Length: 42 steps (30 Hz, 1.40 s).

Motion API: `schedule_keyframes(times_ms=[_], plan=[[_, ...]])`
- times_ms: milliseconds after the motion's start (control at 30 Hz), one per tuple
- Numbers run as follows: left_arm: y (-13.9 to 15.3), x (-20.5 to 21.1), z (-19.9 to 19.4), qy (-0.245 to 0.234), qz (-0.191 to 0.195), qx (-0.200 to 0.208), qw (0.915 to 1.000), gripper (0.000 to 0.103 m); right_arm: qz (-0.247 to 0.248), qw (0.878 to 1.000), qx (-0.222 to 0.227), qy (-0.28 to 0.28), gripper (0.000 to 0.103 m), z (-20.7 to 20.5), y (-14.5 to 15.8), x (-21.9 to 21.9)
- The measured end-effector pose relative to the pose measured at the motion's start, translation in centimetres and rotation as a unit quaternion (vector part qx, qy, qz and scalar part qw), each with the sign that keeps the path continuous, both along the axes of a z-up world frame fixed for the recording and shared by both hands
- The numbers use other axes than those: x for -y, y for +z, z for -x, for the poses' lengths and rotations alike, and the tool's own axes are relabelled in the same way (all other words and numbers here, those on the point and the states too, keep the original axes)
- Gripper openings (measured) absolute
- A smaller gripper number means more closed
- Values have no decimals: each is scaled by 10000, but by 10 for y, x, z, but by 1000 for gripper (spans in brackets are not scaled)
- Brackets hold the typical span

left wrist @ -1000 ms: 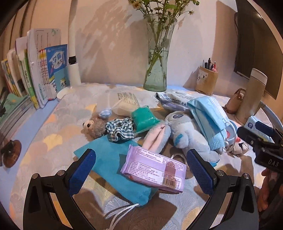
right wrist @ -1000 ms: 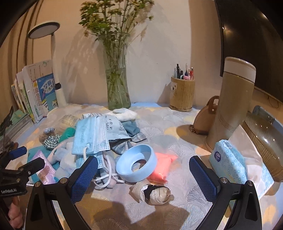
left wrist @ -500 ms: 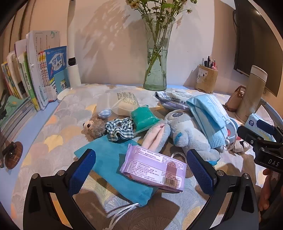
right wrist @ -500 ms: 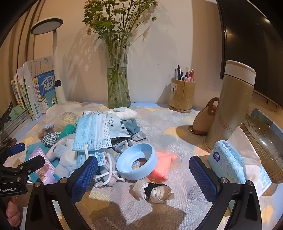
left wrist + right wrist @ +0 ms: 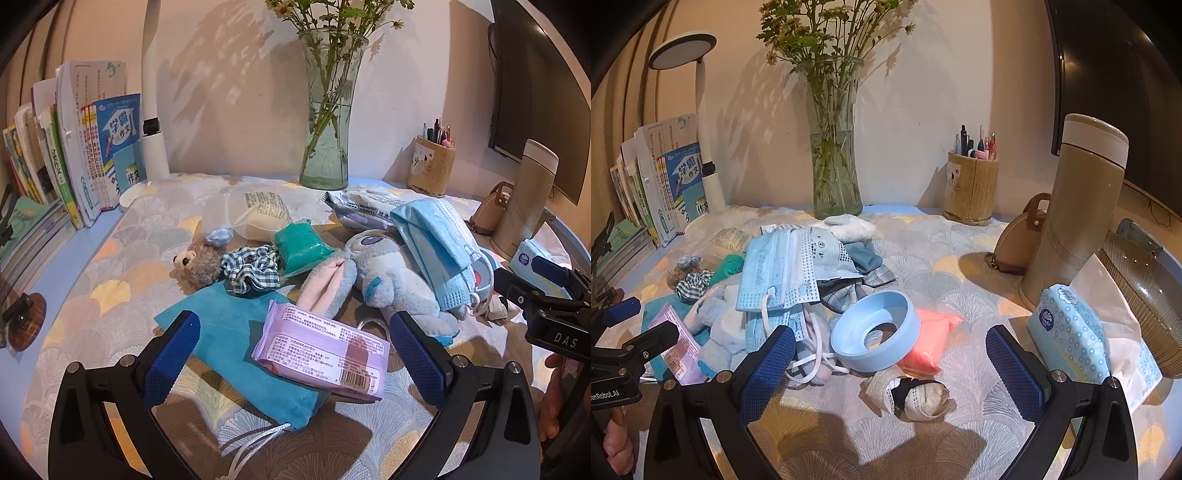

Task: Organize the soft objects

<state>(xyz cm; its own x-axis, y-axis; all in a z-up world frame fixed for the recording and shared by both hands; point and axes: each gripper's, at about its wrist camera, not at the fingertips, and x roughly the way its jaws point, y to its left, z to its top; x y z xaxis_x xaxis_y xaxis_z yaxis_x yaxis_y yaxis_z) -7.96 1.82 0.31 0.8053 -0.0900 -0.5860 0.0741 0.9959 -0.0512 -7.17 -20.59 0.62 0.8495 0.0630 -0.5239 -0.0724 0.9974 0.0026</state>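
Soft things lie in a heap on the patterned tablecloth. In the left wrist view my open, empty left gripper (image 5: 295,350) hovers just before a purple tissue pack (image 5: 325,349) lying on a teal drawstring pouch (image 5: 236,347). Behind are a small bear (image 5: 197,260), a checked scrunchie (image 5: 253,269), a blue plush rabbit (image 5: 384,280) and blue face masks (image 5: 439,243). In the right wrist view my open, empty right gripper (image 5: 890,360) hovers above a rolled sock bundle (image 5: 916,397), near a blue ring (image 5: 877,334), a pink packet (image 5: 929,330) and the masks (image 5: 779,271).
A glass vase of flowers (image 5: 834,173), a pen holder (image 5: 971,192), a tan flask (image 5: 1078,210), a small brown bag (image 5: 1019,240), a dotted tissue pack (image 5: 1071,332) and a ribbed bowl (image 5: 1145,288) stand at back and right. Books (image 5: 74,147) and a lamp (image 5: 153,140) stand at the left.
Both grippers have risen and tilted slightly, so the views shifted a little. Nothing on the table has moved and both stay open.
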Motion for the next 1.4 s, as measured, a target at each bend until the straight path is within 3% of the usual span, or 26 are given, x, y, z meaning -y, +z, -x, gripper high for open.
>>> schedule_keyframes(times_ms=[533, 1400], plan=[[-2, -1, 0, 39, 17, -26, 10000, 102, -199, 9997, -108, -20, 103, -3, -2, 4], [-3, 0, 0, 48, 25, -16, 10000, 102, -114, 9998, -160, 36, 103, -6, -3, -1]])
